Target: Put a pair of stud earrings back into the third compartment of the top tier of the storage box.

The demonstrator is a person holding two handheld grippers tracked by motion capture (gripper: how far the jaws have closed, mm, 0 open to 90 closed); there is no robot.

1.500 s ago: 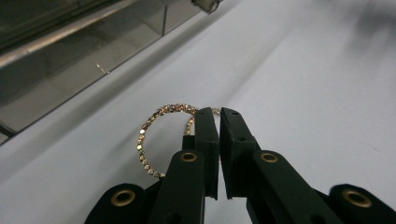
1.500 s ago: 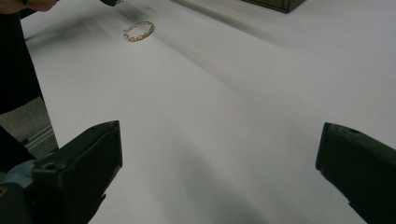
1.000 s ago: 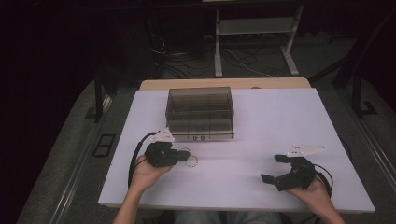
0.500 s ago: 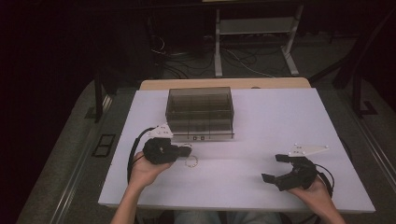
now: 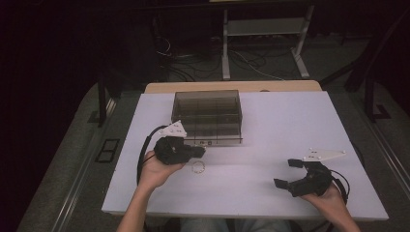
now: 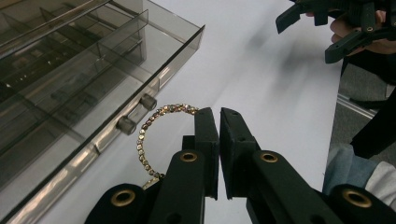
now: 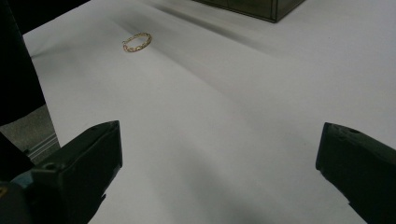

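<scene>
Bracelet (image 6: 156, 140): thin gold chain loop with small stones, lying flat on the white counter (image 5: 270, 130). In the left gripper view it sits just left of the jaws, its right arc passing behind the tip of the left-hand jaw; whether that jaw touches the chain cannot be told. Nothing lies between the jaws. In the high view the bracelet (image 5: 197, 167) lies just below the jaw tips, on the counter. In the right gripper view the bracelet (image 7: 137, 41) lies far ahead of the jaws and to their left, well apart from both.

Left gripper (image 6: 219, 119): jaws pressed together, only a thin slit between the pads, pinching nothing. In the high view the left gripper (image 5: 200, 152) points toward the box front, held in the left hand (image 5: 157, 169).

Smoked clear plastic organiser box (image 6: 70, 70): to the left of the left jaws, near them, with inner dividers and two small round knobs (image 6: 137, 113) on its front edge, just beyond the bracelet. In the high view the box (image 5: 207, 116) stands just past the left jaw tips.

Right gripper (image 5: 290, 173): jaws spread wide, empty, over bare counter, held in the right hand (image 5: 333, 198) near the counter's front edge. In the right gripper view the two jaws stand at the far sides of the frame, a corner of the box (image 7: 261, 8) far ahead of them. In the left gripper view the right gripper (image 6: 327, 28) shows far ahead, to the right of the jaws.
</scene>
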